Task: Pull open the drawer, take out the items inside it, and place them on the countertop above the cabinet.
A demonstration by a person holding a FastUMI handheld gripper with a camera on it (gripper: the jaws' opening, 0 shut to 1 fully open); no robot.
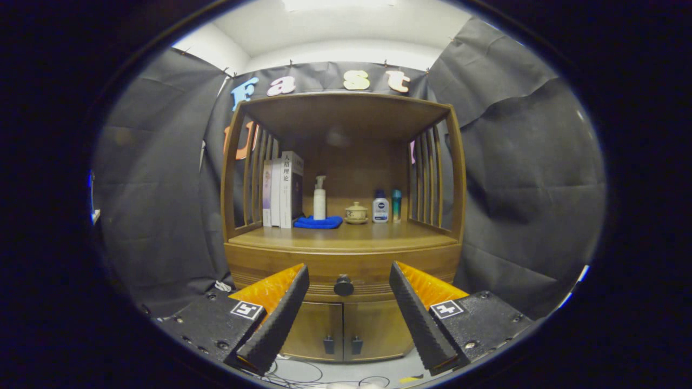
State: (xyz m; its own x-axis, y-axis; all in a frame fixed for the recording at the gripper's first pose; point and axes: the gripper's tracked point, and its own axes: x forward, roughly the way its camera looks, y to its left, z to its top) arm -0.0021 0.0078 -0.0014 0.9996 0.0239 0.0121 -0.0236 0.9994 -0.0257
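A wooden cabinet [346, 254] stands ahead against the black cloth wall. Its drawer [303, 270] sits shut under the countertop [357, 236], with a dark round knob [343, 285] at its middle. My gripper [348, 278] is open, and the knob shows between the two fingers, some way beyond their tips. Nothing is held. The drawer's contents are hidden.
On the countertop stand books [284, 189], a white pump bottle [319, 199] on a blue cloth [318, 222], a small lidded pot [356, 212], a white bottle [380, 208] and a teal one [397, 205]. Two lower doors [341, 329] with small handles sit below. Cables [303, 373] lie on the floor.
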